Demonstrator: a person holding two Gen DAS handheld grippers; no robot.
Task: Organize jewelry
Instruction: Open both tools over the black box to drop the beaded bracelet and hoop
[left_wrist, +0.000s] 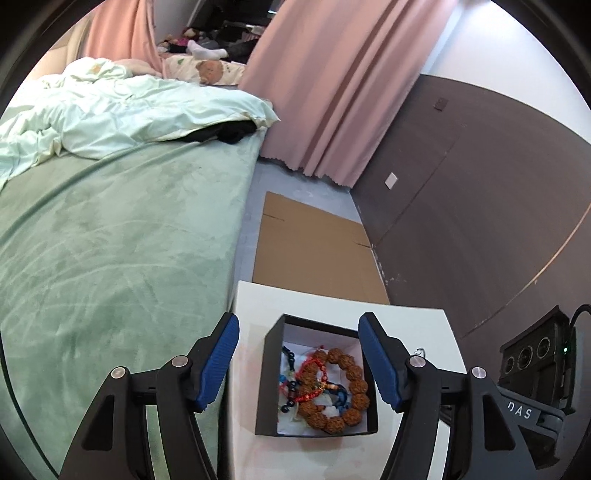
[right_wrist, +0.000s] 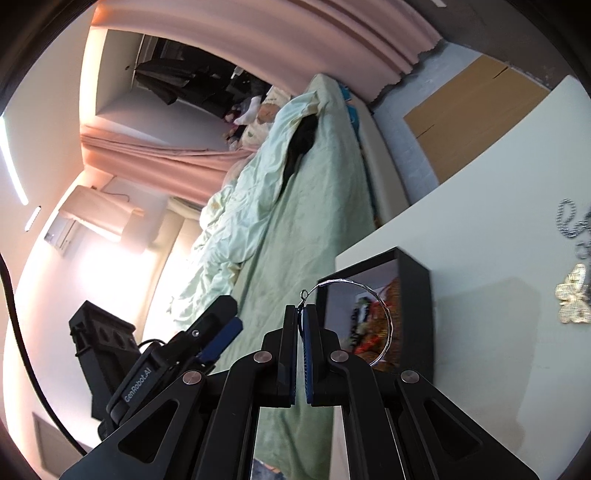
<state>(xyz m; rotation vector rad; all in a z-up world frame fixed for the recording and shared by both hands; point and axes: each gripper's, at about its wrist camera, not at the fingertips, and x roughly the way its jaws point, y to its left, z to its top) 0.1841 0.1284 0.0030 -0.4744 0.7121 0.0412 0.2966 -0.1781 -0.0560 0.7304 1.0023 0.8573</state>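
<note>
A: Where is the jewelry now?

B: Most of it lies in the black box (left_wrist: 317, 376), low and centre in the left wrist view, on the white table (left_wrist: 406, 325). Inside are a brown bead bracelet (left_wrist: 349, 391), a red cord bracelet (left_wrist: 314, 369) and some dark beads (left_wrist: 290, 391), all tangled together.

A: And the left gripper (left_wrist: 299, 363)?

B: Spread wide, holding nothing. Its blue pads (left_wrist: 218, 365) stand either side of the box, in front of it in the frame.

A: The right gripper (right_wrist: 300, 325)?

B: Closed tight, at lower centre of its view. It pinches a thin silver hoop (right_wrist: 376, 306) near the small ring at the hoop's end. The hoop arcs up and to the right, in front of the box's (right_wrist: 413, 273) open side.

A: Anything left on the table?

B: At the right edge of the right wrist view: a silver chain (right_wrist: 567, 221) above, a pale butterfly piece (right_wrist: 574, 295) below it, both well apart from the box. The green bed (left_wrist: 110, 240) fills the left of the other view, with cardboard (left_wrist: 314, 247) on the floor above the table.
</note>
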